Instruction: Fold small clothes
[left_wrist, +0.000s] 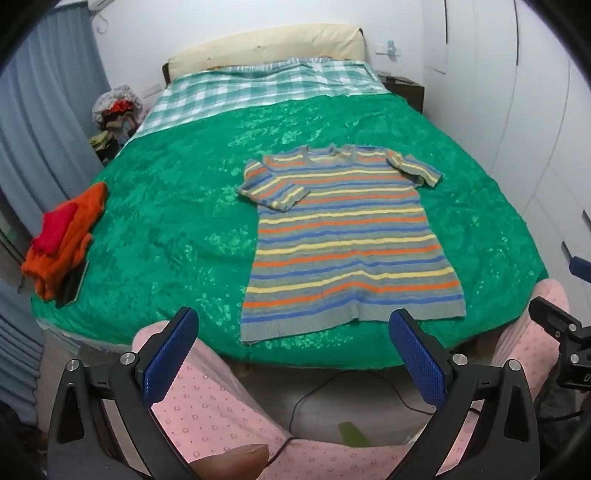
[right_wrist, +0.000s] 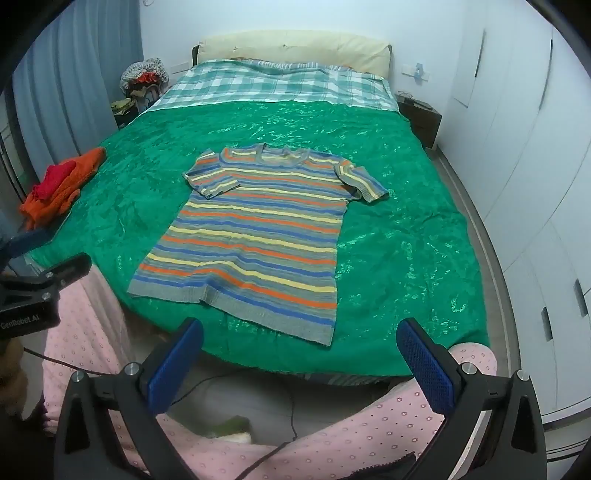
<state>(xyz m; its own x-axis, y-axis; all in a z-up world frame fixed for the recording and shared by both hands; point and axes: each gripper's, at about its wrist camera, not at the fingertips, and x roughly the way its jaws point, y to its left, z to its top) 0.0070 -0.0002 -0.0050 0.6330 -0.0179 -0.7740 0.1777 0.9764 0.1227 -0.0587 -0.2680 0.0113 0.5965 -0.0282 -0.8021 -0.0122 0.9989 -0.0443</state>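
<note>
Striped knit top (left_wrist: 351, 236) lies flat, face up, mid-bed on green cover (left_wrist: 177, 229), hem nearest us. Left gripper (left_wrist: 293, 356) & right gripper (right_wrist: 299, 363) hang short of bed edge, jaws wide, empty. We judge it soft, light, stretchy: pinch sleeve/shoulder edges.

Pink dotted trousers, black-and-blue grippers

Left gripper (left_wrist: 293, 325) and right gripper (right_wrist: 299, 336): black frames, silver screws, textured blue pads (left_wrist: 417, 363); pink trousers (left_wrist: 207, 402) with small ring dots.
</note>
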